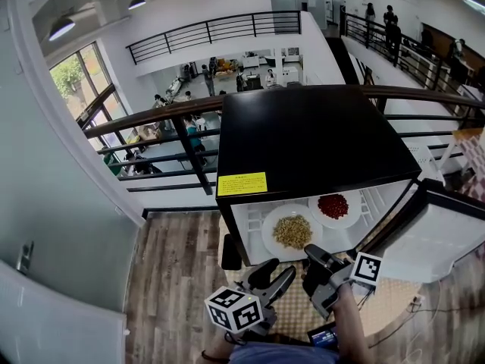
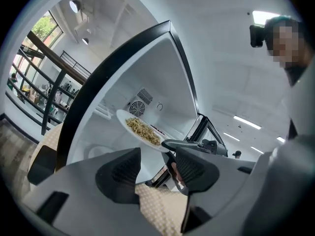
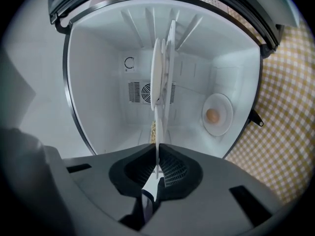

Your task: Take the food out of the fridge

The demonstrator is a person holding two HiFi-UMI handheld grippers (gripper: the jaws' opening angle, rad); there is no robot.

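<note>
A small black fridge (image 1: 303, 139) stands with its door (image 1: 443, 237) swung open to the right. On its upper shelf lie a white plate of yellowish food (image 1: 292, 231) and a white plate of red food (image 1: 333, 206). My right gripper (image 1: 311, 255) is shut on the near rim of the yellowish plate, which shows edge-on (image 3: 157, 82) between its pads (image 3: 170, 168). My left gripper (image 1: 279, 273) hangs open just left of it, with nothing between its fingers (image 2: 120, 173). In the left gripper view that plate (image 2: 142, 131) sits just beyond the jaws.
A smaller plate with a brown egg-like thing (image 3: 215, 116) lies lower inside the fridge. The fridge stands on a yellow checkered cloth (image 1: 394, 298). Behind it runs a black balcony railing (image 1: 174, 120). Wood floor (image 1: 167, 279) lies to the left.
</note>
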